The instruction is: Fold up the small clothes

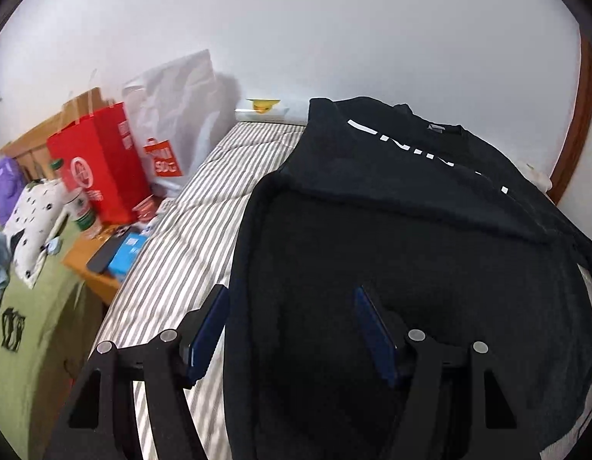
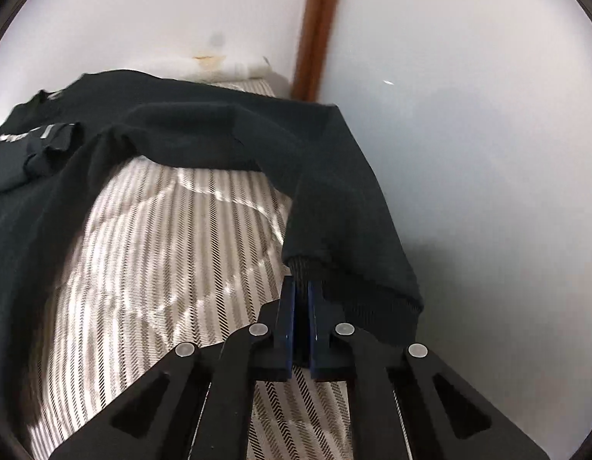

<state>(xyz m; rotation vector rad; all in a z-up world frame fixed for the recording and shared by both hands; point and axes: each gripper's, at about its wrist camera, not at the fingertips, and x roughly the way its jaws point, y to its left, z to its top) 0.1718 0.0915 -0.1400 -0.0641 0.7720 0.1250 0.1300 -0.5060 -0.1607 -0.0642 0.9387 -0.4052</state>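
Observation:
A black sweatshirt [image 1: 392, 222] with white lettering lies spread on the striped bed [image 1: 188, 230], collar toward the far wall. My left gripper [image 1: 292, 295] is open, its fingers straddling the sweatshirt's left edge near the hem; one finger is over the bed, the other over the cloth. My right gripper [image 2: 301, 287] is shut on the ribbed cuff of the sweatshirt's sleeve [image 2: 334, 211] and holds it lifted above the bed [image 2: 161, 249]. The sweatshirt's body [image 2: 66, 145] shows at the left of the right wrist view.
Left of the bed stand a red paper bag [image 1: 100, 165], a white plastic bag [image 1: 173, 115], a wooden side table [image 1: 100, 272] with a phone and a blue box, and a pile of clothes [image 1: 31, 214]. A white wall and a brown door frame [image 2: 315, 30] border the bed.

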